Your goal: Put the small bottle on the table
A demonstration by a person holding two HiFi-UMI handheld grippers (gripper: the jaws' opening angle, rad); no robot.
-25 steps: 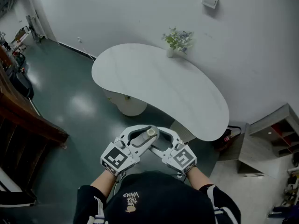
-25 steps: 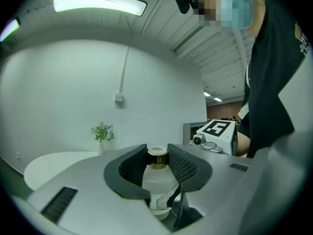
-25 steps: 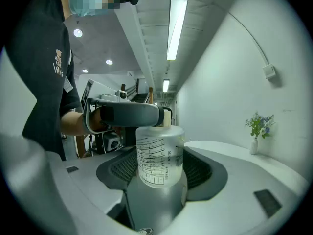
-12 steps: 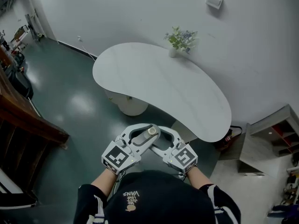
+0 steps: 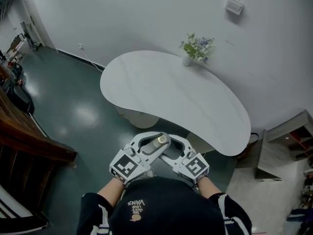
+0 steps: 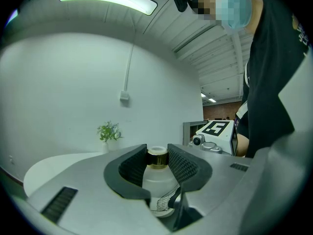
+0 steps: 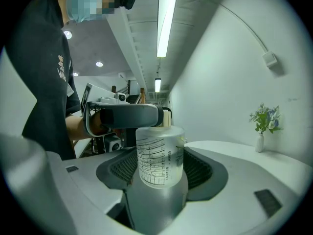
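The small frosted bottle [image 5: 160, 140] with a gold collar stands upright between the jaws of my left gripper [image 5: 156, 142], which is shut on it near the neck. In the left gripper view the bottle [image 6: 157, 180] fills the gap between the dark pads [image 6: 182, 163]. My right gripper [image 5: 171, 149] faces it from the right. There the bottle [image 7: 160, 155], printed with lines, hangs between the spread pads [image 7: 199, 168] with a gap on each side. The white curved table [image 5: 171, 97] lies ahead, beyond both grippers.
A small vase of flowers [image 5: 197, 48] stands at the table's far edge by the white wall. The table rests on a round pedestal [image 5: 139, 119] on a dark green floor. Wooden furniture [image 5: 29, 141] is at the left, and shelving [image 5: 288, 146] at the right.
The table and vase have shifted slightly lower and to the right in the head view. Both grippers and the bottle keep the same pose.
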